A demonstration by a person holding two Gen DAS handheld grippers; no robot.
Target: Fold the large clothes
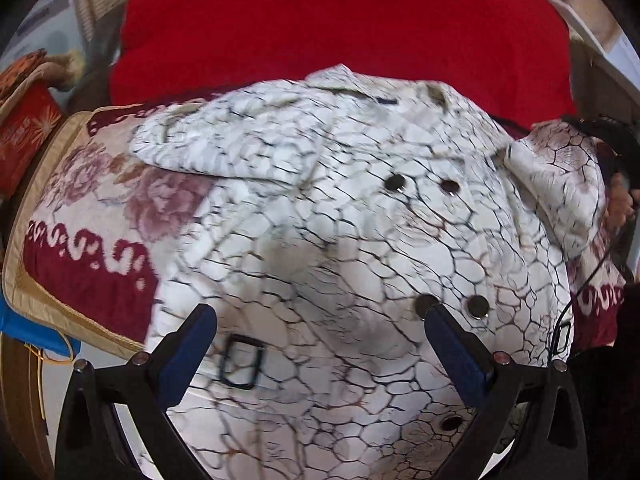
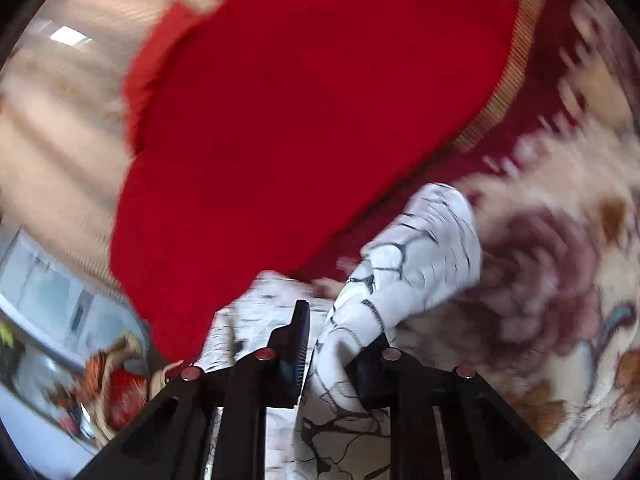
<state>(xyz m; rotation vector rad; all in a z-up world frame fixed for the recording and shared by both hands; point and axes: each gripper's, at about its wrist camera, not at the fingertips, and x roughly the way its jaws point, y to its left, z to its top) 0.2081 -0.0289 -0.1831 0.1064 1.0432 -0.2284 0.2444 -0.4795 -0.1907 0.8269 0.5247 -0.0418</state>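
Observation:
A white jacket [image 1: 320, 240] with a dark crackle print, metal snaps and a buckle lies spread on a floral cushion. My left gripper [image 1: 320, 320] is open above its lower front, with nothing between its blue pads [image 1: 188, 356]. My right gripper [image 2: 344, 344] is shut on the jacket's sleeve [image 2: 420, 248], which sticks out past the fingers over the cushion. In the left wrist view the lifted sleeve [image 1: 560, 184] shows at the right, with the hand behind it.
The floral cushion [image 1: 88, 232] has a dark red border. A red blanket [image 1: 340, 28] covers the sofa back behind the jacket and also shows in the right wrist view [image 2: 300, 120]. A red patterned pillow [image 1: 24, 136] sits at far left.

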